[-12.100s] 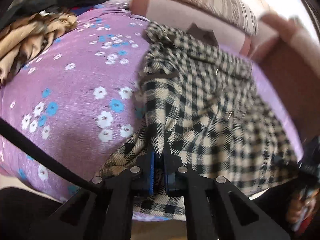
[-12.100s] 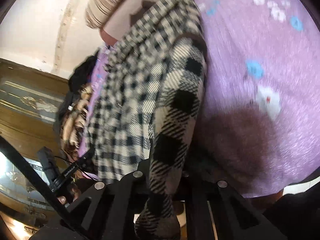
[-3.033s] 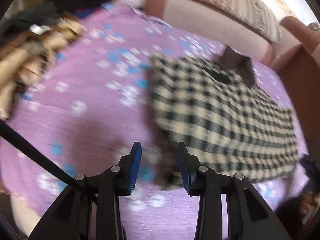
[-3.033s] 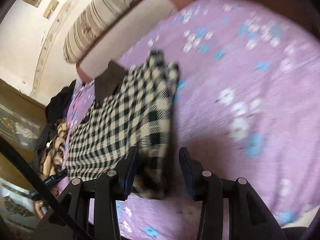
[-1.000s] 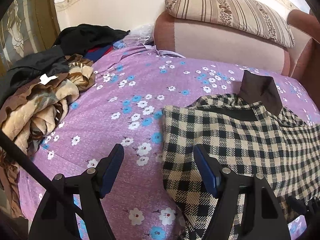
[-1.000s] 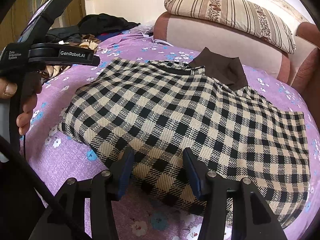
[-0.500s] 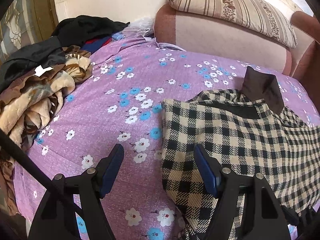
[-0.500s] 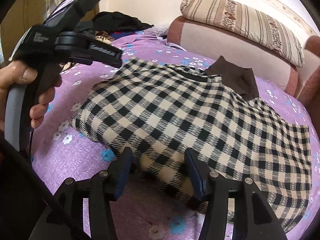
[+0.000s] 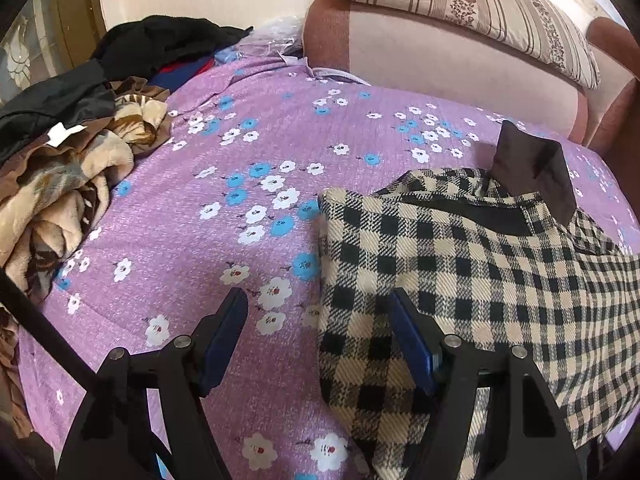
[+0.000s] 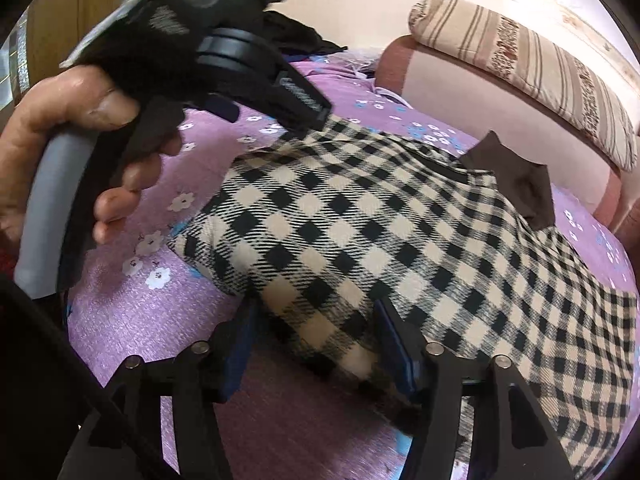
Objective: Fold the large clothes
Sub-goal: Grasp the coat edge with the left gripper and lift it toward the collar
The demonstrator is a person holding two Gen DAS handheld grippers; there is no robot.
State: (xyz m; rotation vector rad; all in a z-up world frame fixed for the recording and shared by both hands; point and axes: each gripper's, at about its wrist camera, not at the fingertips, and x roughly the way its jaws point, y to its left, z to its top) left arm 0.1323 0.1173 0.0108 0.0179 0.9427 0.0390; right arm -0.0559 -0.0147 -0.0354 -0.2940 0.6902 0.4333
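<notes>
One checked garment [image 9: 472,280] is lying folded on the purple flowered bedspread [image 9: 224,208], its brown collar [image 9: 532,172] sticking up toward the headboard; its right and near edges are running out of view. The left gripper [image 9: 316,320] is hanging spread apart over the garment's left edge, gripping nothing. The right gripper [image 10: 312,332] has just been opening and is straddling the near corner without pinching it. A hand [image 10: 72,148] holding the left tool is blurring and blocking the bedspread behind. One heap of clothes [image 9: 68,168] is spilling past the left edge. One striped bolster [image 9: 472,12] is resting above.
</notes>
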